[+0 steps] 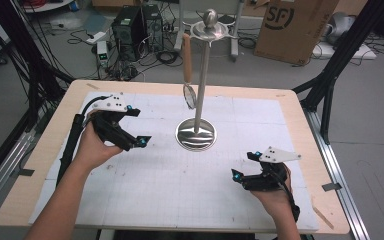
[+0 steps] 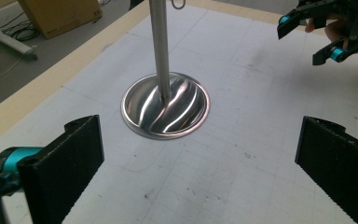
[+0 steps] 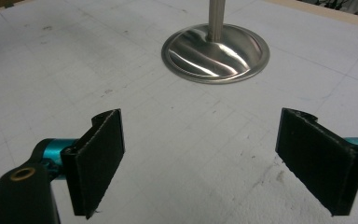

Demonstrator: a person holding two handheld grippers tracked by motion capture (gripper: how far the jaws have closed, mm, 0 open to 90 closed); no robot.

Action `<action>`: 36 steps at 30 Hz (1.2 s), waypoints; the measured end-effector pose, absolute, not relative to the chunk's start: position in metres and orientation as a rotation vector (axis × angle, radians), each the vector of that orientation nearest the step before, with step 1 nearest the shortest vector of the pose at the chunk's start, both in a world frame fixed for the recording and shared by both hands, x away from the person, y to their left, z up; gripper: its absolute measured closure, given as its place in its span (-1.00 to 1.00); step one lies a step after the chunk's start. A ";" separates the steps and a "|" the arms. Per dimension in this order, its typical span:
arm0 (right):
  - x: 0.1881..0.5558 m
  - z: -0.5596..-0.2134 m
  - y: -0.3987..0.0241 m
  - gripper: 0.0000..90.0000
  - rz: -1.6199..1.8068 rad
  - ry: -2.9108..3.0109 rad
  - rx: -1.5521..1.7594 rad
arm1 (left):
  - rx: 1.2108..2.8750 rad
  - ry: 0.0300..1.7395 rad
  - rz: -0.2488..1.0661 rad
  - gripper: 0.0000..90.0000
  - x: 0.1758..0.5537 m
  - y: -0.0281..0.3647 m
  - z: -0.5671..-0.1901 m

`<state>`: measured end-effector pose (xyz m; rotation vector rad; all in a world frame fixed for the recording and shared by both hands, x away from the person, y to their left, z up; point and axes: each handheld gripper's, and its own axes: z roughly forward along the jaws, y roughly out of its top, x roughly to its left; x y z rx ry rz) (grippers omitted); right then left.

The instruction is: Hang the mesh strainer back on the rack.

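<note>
Steel utensil stand (image 1: 196,134): upright on the table (image 1: 40,165), round base near the centre, toward the far edge. Wooden-handled utensil (image 1: 187,70): hanging from the stand's top ring. Left gripper (image 1: 137,127): near the left edge, jaws apart, nothing between. Right gripper (image 1: 243,165): near the right front corner, jaws apart, empty.

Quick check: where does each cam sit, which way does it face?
High view: above the near edge, facing forward and down on the white gridded table mat; both forearms, left gripper, right gripper.
Left gripper view: on the left gripper, facing the shiny steel utensil stand; open jaws.
Right gripper view: on the right gripper, low, facing it too; open jaws.
All three share the stand's round base.
</note>
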<state>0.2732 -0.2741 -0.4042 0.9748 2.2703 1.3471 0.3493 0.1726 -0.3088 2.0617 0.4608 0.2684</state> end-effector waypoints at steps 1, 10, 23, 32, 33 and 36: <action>0.273 -0.404 -0.274 -0.68 1.350 2.271 0.979 | 2.062 0.462 0.263 -0.96 0.349 0.173 -0.310; 0.273 -0.406 -0.276 -0.68 1.366 2.269 0.982 | 2.040 0.481 0.231 -0.96 0.334 0.173 -0.334; 0.272 -0.406 -0.277 -0.68 1.355 2.263 0.982 | 2.035 0.484 0.203 -0.96 0.325 0.174 -0.358; 0.271 -0.405 -0.276 -0.68 1.348 2.265 0.993 | 2.030 0.502 0.188 -0.96 0.322 0.178 -0.371; 0.272 -0.405 -0.276 -0.68 1.346 2.264 0.988 | 2.033 0.502 0.192 -0.96 0.321 0.179 -0.372; 0.272 -0.406 -0.274 -0.68 1.345 2.270 0.986 | 2.033 0.507 0.194 -0.96 0.321 0.179 -0.374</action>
